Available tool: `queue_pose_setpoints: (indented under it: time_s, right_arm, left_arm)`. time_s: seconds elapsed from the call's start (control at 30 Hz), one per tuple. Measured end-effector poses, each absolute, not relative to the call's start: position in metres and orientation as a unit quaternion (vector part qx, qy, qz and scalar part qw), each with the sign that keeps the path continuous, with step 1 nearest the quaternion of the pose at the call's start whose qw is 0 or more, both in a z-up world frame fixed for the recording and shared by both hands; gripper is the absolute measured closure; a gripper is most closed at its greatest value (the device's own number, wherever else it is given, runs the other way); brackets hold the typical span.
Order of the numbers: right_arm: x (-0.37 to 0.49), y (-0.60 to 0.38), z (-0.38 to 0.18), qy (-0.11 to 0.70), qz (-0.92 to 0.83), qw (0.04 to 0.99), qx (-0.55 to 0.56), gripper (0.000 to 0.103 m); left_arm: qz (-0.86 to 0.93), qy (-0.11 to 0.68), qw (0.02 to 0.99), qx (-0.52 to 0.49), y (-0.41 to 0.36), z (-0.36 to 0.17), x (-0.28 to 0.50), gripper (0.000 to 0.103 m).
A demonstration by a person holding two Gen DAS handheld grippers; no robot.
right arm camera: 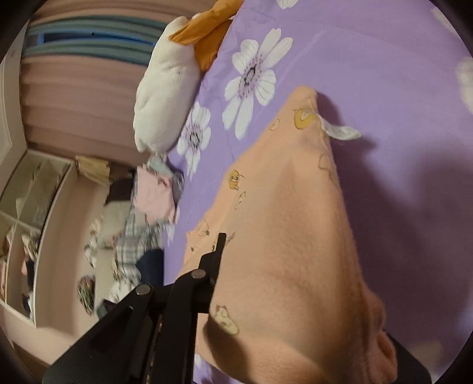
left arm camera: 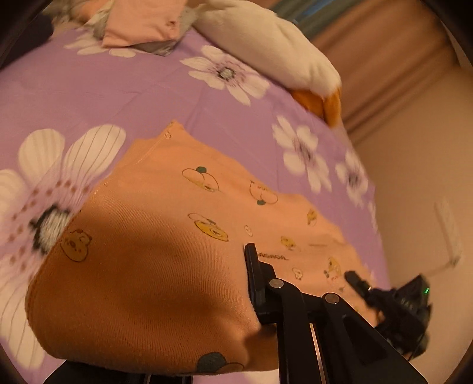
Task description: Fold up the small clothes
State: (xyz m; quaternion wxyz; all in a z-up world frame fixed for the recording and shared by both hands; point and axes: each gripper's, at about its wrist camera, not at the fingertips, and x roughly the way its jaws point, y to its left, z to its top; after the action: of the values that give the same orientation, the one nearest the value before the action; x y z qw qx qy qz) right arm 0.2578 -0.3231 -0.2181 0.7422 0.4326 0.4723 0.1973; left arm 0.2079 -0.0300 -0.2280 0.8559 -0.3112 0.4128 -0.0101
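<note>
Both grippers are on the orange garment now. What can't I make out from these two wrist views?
- Left wrist: left gripper shows one finger; the orange garment drapes over the other.
- Right wrist: right gripper likewise, its second finger behind cloth.
- Garment type: lower edges cut off by both frames.
- Right wrist: shelf contents too small and blurred.
- Left wrist: folded pink pile cropped at the top.

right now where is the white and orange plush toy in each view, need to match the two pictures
Left wrist view: the plush toy lies at the top right, along the far edge of the purple flowered sheet.
Right wrist view: the plush toy is at the upper left, orange end at the top, on the sheet's left edge.
Shared landmark: the orange printed garment, in the foreground of both.
</note>
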Motion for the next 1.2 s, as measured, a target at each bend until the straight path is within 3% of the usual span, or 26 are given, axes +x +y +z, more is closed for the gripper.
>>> queue_pose_setpoints:
  time_s: [0.2,0.37,0.6,0.9,1.2]
  right_arm:
    - [0.21,-0.349,-0.246,0.532,0.15,0.739,0.386,0.09]
    - [0.194,-0.377,-0.251,0.505,0.156,0.748,0.4,0.092]
    - [0.191,-0.37,-0.238,0.495,0.14,0.799,0.311,0.091]
    - [0.194,-0.38,-0.245,0.491,0.153,0.798,0.313,0.092]
    - [0.193,-0.384,-0.244,0.497,0.15,0.794,0.316,0.092]
  left_arm:
    - [-0.006,0.439,0.849,-0.293,-0.031,-0.267,0.17,0.085]
    - [0.016,0.429,0.863,-0.267,-0.021,-0.257,0.15,0.083]
    - [0.027,0.424,0.865,-0.267,-0.009,-0.259,0.142,0.083]
    - [0.031,0.417,0.887,-0.196,-0.02,-0.257,0.135,0.082]
    - [0.043,0.431,0.878,-0.205,-0.012,-0.249,0.134,0.082]
